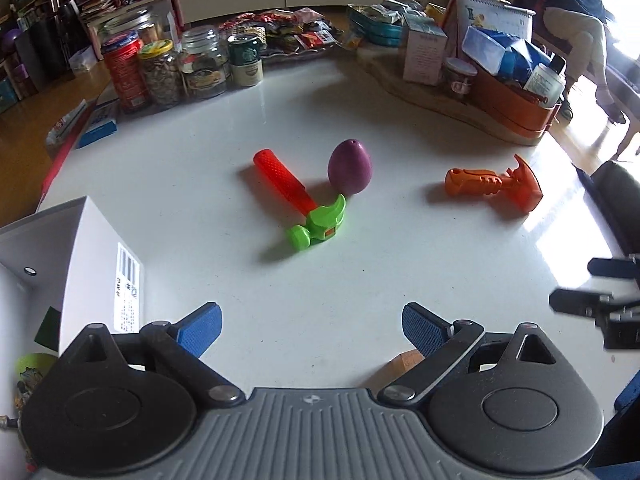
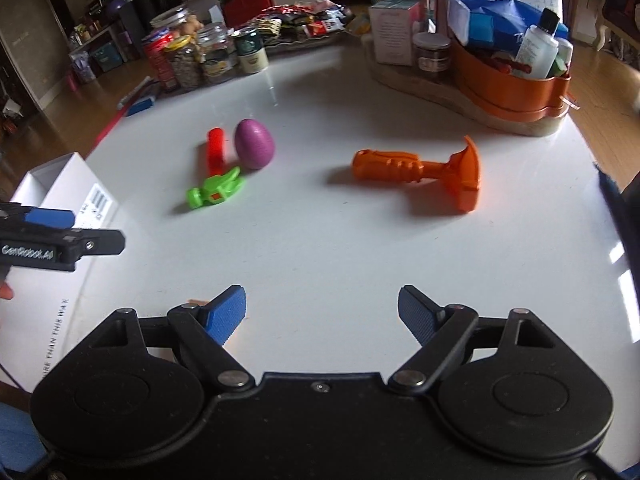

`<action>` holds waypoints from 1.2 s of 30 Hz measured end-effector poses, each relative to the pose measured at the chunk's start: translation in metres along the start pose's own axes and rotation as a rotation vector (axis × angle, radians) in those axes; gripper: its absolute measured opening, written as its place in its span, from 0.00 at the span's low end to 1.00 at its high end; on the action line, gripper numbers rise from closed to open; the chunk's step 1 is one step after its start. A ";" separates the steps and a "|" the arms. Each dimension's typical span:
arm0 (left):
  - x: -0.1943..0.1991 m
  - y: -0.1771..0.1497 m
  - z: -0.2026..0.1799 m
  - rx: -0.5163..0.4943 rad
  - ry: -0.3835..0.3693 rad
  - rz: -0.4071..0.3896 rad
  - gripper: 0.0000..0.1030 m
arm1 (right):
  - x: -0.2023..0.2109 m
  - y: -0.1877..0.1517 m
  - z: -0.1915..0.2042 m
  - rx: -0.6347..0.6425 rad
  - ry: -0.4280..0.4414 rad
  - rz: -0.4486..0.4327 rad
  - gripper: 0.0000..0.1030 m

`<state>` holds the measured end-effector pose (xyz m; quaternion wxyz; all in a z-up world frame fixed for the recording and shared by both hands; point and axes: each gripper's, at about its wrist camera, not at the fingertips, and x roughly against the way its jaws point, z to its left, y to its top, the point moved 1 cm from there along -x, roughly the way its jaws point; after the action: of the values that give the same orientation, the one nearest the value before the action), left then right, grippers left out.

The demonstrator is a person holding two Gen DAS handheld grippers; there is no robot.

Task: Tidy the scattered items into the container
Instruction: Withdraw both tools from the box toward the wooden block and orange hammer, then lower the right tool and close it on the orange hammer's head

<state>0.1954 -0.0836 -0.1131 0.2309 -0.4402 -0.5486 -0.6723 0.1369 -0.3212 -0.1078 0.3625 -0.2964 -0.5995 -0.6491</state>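
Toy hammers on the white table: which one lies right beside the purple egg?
The hammer with the red handle and green head, whose claw end sits by the purple egg. The all-orange hammer lies alone, off to the right.

White table (image 1: 360, 280) carries toy hammer (image 1: 304, 204), purple egg (image 1: 350, 166), orange hammer (image 1: 496, 182)

On the table (image 1: 320, 300), the toy hammer (image 1: 304, 204) lies near the middle with the egg (image 1: 350, 167) just beside its head, on the right and slightly behind. The toy axe (image 2: 420, 172) lies well apart to their right, its blade end pointing right. The open box (image 2: 60, 200) stands at the table's near left edge, jars (image 1: 188, 68) line the far left edge, and a basket (image 2: 512, 88) of bottles sits at the far right.
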 end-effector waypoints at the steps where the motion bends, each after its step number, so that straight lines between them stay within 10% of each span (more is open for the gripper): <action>1: -0.005 0.000 -0.001 0.004 -0.008 0.015 0.94 | -0.004 0.007 -0.005 0.032 -0.026 -0.005 0.78; 17: -0.022 0.003 -0.016 0.031 -0.111 0.106 0.94 | -0.087 0.074 -0.015 0.602 -0.093 0.007 0.78; 36: -0.030 0.001 -0.009 0.025 -0.096 0.141 0.94 | -0.137 0.082 -0.030 0.651 -0.018 0.208 0.77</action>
<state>0.2088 -0.0976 -0.1382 0.2565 -0.5064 -0.5352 -0.6256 0.2836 -0.3365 -0.1769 0.4972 -0.2305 -0.7448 -0.3807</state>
